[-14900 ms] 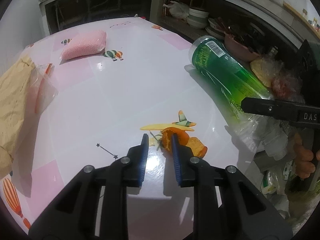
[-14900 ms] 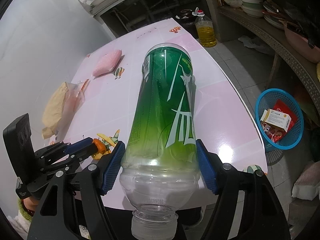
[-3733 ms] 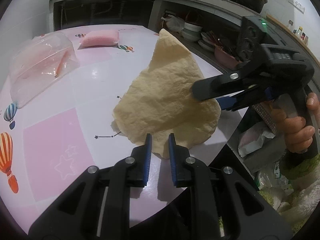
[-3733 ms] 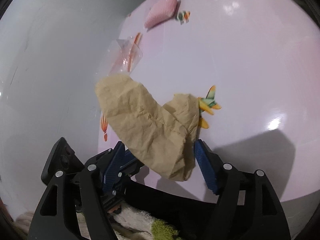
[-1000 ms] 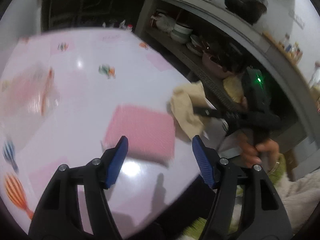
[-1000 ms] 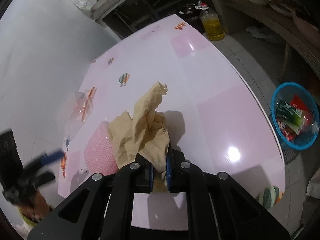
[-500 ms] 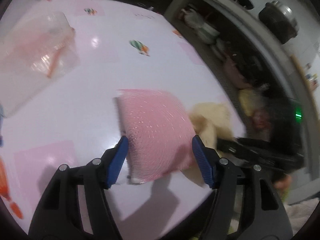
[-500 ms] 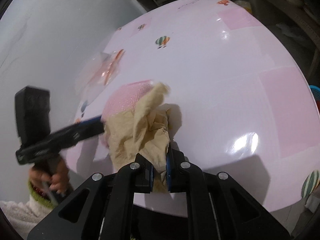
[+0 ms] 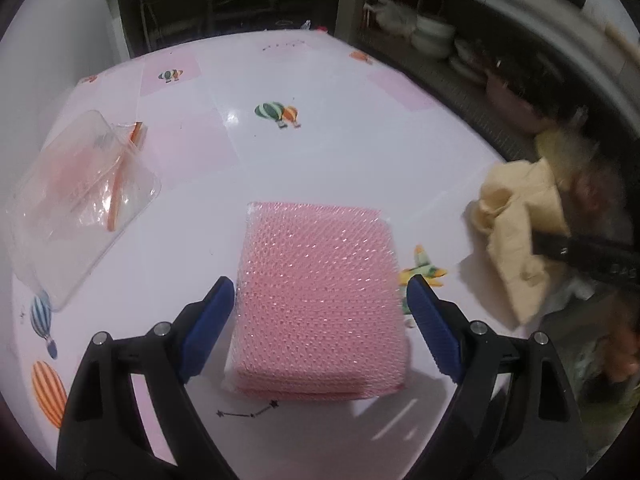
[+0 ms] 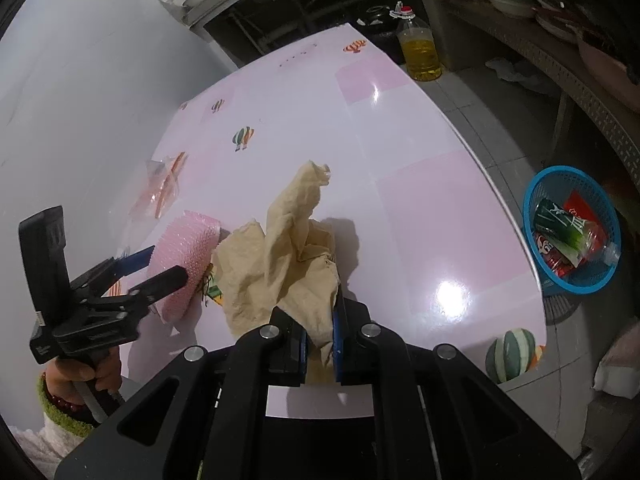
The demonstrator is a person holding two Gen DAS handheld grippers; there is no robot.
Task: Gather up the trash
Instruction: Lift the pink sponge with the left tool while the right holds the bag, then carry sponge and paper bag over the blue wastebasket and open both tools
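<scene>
A pink bubble-wrap pack [image 9: 320, 288] lies on the pink and white table [image 9: 260, 152] between the fingers of my left gripper [image 9: 316, 300]. Its jaws are opening, and a narrow gap shows between each blue pad and the pack. The right wrist view shows the same pack [image 10: 184, 256] with the left gripper [image 10: 160, 266] around it. My right gripper [image 10: 320, 332] is shut on a crumpled tan paper [image 10: 288, 248], held just above the table's near edge. In the left wrist view the paper [image 9: 516, 232] hangs at the right.
A clear plastic bag [image 9: 76, 192] with orange inside lies at the table's left. On the floor to the right stands a blue basket [image 10: 532, 208] holding a green bottle [image 10: 560, 228] and wrappers. A bottle of yellow oil [image 10: 420, 52] stands beyond the table's far end, and shelves with bowls [image 9: 432, 36] run along the right.
My left gripper has tipped down and its jaws have spread away from the pink pack, which now rests on the table. The right gripper keeps its hold on the paper.
</scene>
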